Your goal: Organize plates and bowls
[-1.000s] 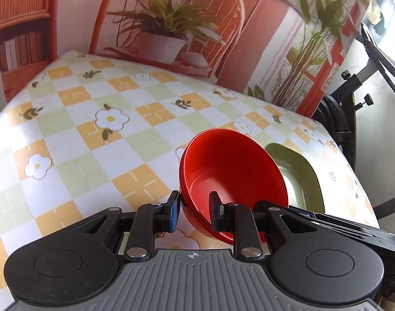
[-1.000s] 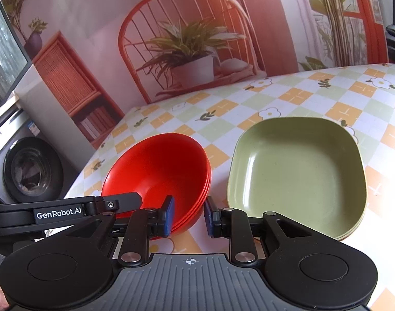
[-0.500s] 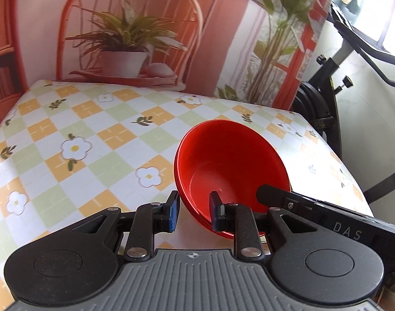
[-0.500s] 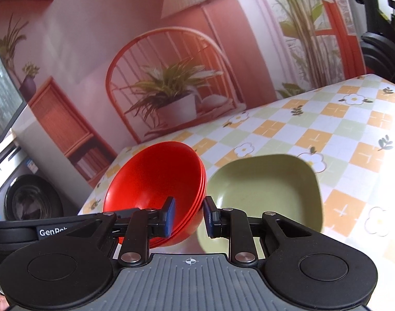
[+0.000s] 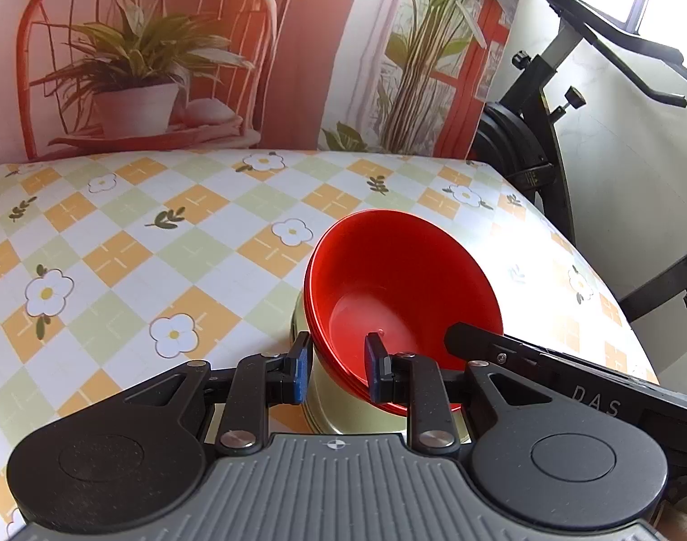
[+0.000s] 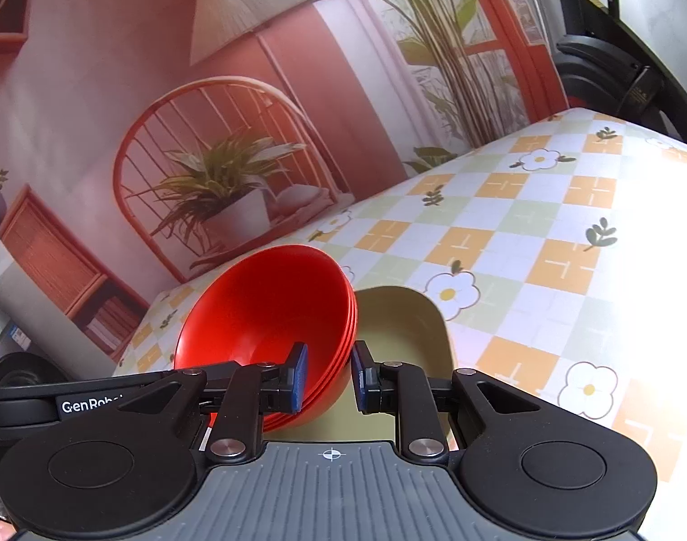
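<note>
A stack of red bowls (image 5: 402, 297) hangs tilted over the green square plates (image 5: 343, 410), and whether it touches them cannot be told. My left gripper (image 5: 336, 372) is shut on the stack's near rim, one finger inside and one outside. In the right wrist view the red bowls (image 6: 266, 315) cover the left part of the green plates (image 6: 402, 329). My right gripper (image 6: 329, 376) is shut on the rim at the stack's opposite side. Each gripper's black body shows in the other's view.
The table (image 5: 117, 243) has a checked flower cloth, and its right edge (image 5: 614, 297) is close to the bowls. A black exercise bike (image 5: 546, 103) stands past that edge. A printed backdrop (image 6: 235, 144) closes the far side. A washing machine (image 6: 18, 369) sits low on the left.
Both grippers have carried the red bowl stack to the right, from beside the green plates to over them. The stack's tilt has stayed much the same.
</note>
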Demonstrator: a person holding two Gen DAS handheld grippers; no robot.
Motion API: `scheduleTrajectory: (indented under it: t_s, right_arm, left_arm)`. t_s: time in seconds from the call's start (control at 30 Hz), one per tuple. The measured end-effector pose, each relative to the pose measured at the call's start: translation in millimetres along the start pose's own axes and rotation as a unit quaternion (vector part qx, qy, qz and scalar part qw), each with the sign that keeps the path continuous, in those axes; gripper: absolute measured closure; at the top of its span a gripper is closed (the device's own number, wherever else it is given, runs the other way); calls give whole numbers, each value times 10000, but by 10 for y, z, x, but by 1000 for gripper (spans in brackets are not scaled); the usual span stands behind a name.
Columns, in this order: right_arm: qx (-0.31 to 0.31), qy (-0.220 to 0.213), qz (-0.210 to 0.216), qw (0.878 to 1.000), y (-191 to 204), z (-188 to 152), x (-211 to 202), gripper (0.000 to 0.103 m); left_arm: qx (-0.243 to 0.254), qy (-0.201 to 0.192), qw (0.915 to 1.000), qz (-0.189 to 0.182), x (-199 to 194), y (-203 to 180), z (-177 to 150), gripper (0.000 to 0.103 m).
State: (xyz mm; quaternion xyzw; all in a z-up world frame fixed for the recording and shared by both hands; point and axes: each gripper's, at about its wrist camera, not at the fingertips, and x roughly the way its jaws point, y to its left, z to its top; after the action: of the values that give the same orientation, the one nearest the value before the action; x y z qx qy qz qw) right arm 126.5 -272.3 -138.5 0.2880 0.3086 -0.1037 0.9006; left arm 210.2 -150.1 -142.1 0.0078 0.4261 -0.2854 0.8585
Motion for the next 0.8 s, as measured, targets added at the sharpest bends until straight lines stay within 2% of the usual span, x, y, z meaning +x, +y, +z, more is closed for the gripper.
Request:
scheduleTrajectory:
  t_s: [0.33,0.8]
  right_arm:
    - [126,173,-145,9997,-104,-51,102,83]
    - [338,404,-335,9980,-178,-118,183,83]
  left_arm:
    - [20,332,9994,1,151,20,-74,78]
    - [125,458,9989,-24,209,-19,-115,76]
